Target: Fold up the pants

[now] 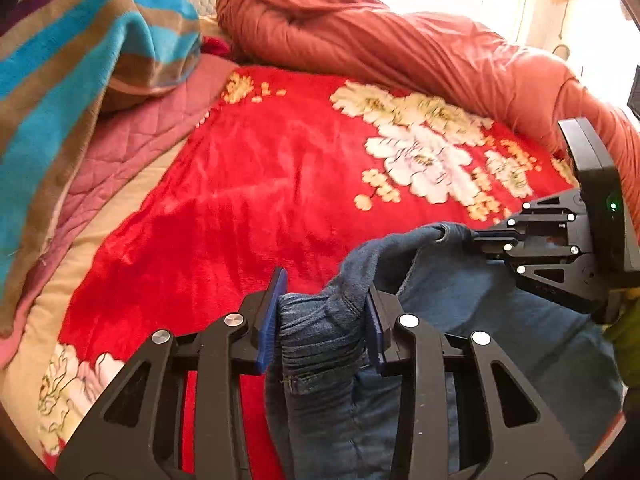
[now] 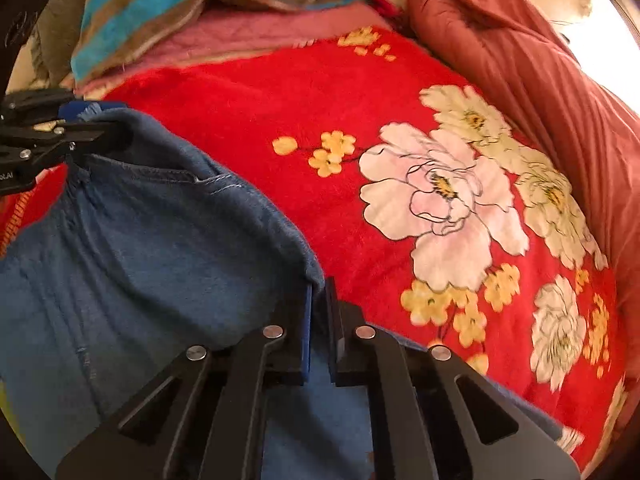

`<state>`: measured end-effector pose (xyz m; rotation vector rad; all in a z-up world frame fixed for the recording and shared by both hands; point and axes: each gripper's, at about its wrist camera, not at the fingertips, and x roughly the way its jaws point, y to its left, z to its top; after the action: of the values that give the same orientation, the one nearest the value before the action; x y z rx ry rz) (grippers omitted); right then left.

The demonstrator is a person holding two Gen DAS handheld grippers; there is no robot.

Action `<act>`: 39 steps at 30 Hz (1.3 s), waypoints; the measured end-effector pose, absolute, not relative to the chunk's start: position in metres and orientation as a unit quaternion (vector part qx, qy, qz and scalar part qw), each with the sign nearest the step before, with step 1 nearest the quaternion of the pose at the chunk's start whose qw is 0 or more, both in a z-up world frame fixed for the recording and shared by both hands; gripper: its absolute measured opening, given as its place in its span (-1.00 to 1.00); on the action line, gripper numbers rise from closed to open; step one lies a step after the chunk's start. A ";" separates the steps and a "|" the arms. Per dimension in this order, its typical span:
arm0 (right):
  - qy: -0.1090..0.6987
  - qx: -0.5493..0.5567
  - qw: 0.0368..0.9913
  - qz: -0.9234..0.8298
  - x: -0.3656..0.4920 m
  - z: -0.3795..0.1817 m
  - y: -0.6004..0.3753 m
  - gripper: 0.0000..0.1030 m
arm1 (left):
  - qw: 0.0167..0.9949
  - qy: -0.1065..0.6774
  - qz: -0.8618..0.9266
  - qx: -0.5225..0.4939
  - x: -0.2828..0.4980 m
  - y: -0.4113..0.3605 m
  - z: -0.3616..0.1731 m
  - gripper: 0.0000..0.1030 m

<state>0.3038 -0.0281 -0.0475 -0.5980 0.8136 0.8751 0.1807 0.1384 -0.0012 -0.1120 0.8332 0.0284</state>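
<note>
Denim pants (image 2: 152, 232) spread at the near edge of a red floral blanket (image 2: 280, 92). Left gripper (image 1: 324, 312) is clamped on a bunched waistband fold; right gripper (image 2: 318, 312) is closed tight on the opposite edge. A rust quilt (image 1: 380, 40) and striped blanket (image 1: 80, 40) lie beyond.

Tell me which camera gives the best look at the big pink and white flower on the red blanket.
The right wrist view: the big flower sits near the middle, sharp, with its outlines and yellow centre clear. In the left wrist view the same flower lies farther off, smaller and blurred, beside the right tool shut on the jeans.
</note>
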 end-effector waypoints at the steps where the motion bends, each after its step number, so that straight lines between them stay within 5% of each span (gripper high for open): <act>1: 0.374 -0.263 0.791 0.406 0.300 -0.042 -0.035 -0.90 | 0.914 0.401 0.013 -0.054 0.178 0.137 0.001 -0.47; 13: 0.332 -0.158 0.825 0.429 0.220 0.009 -0.101 -0.91 | 0.931 0.363 0.000 -0.034 0.128 0.114 0.028 -0.47; 29: 0.356 -0.146 0.780 0.494 0.086 0.001 -0.125 -0.92 | 0.934 0.356 -0.031 -0.013 0.032 0.099 0.023 -0.46; 39: 0.394 -0.170 0.755 0.496 0.052 -0.043 -0.107 -0.91 | 0.910 0.415 0.009 0.009 0.021 0.110 -0.018 0.03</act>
<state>0.0521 -0.1073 -0.0429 -0.3714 0.8585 1.0818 0.0213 0.1096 -0.0175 0.0181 0.8568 0.0178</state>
